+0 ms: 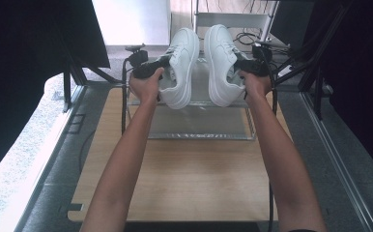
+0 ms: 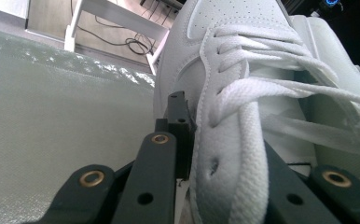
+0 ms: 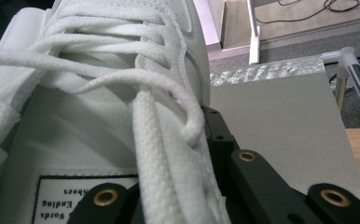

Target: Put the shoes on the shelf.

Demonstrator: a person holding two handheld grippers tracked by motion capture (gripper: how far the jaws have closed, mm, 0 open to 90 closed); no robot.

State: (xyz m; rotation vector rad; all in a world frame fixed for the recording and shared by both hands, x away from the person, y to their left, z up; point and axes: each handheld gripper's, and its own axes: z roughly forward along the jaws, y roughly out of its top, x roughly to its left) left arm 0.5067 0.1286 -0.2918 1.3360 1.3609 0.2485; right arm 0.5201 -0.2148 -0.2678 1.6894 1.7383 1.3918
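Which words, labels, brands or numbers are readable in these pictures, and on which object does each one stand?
"Shoes": upside down on the white label inside the right shoe, top line.
"Words Ending": upside down on the same label, lower line; its start is cut off by the frame.
Left shoe: no readable text.
High view: no readable text.

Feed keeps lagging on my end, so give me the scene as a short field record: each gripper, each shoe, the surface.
left gripper: shut on the left shoe, jaws pinching its side wall by the laces
right gripper: shut on the right shoe, jaws on its side wall by the laces
shoe pose: both white, tipped on their sides, soles facing each other, toes pointing away from the person
gap: shoes apart, not touching
surface: clear stand under the shoes on a wooden table; shoe contact with it cannot be told
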